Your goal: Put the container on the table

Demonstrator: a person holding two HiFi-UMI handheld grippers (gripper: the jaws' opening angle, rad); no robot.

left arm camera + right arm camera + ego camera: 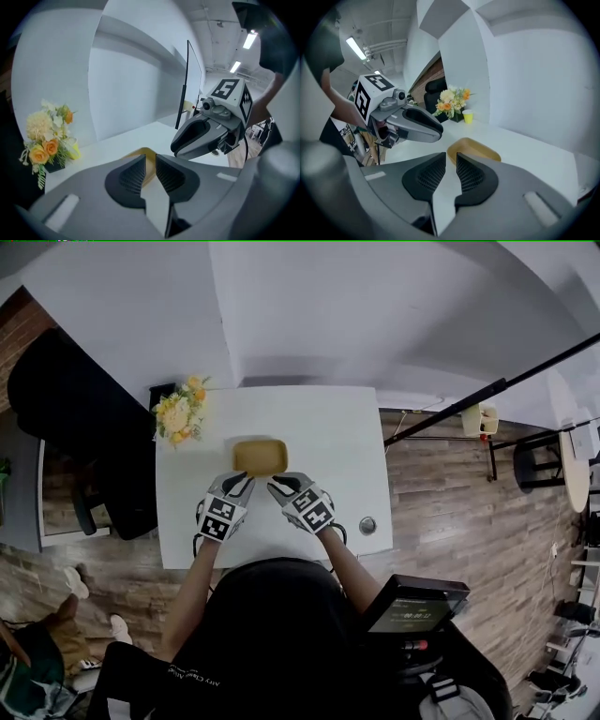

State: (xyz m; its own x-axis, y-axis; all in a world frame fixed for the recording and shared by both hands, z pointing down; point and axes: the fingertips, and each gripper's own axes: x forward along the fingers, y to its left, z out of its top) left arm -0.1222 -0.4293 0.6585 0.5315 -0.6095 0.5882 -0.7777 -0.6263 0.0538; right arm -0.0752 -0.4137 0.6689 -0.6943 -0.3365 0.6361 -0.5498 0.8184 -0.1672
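Observation:
A shallow tan container [260, 457] rests on the white table [328, 437], just beyond both grippers. My left gripper [246, 481] hangs over its near left corner and my right gripper [276, 484] over its near right corner, apart from it. In the left gripper view the jaws [150, 158] stand a narrow slit apart, with only the container's edge [146, 153] showing through. The right gripper view has its jaws [451, 155] equally close, nothing between them, and the container [477, 149] lying ahead. Each view also catches the other gripper [206, 133] [412, 124].
A bunch of yellow and orange flowers [180, 412] with a small yellow cup [468, 116] stands at the table's far left corner. A small round object [367, 525] lies near the front right edge. A dark chair [75, 418] is left of the table.

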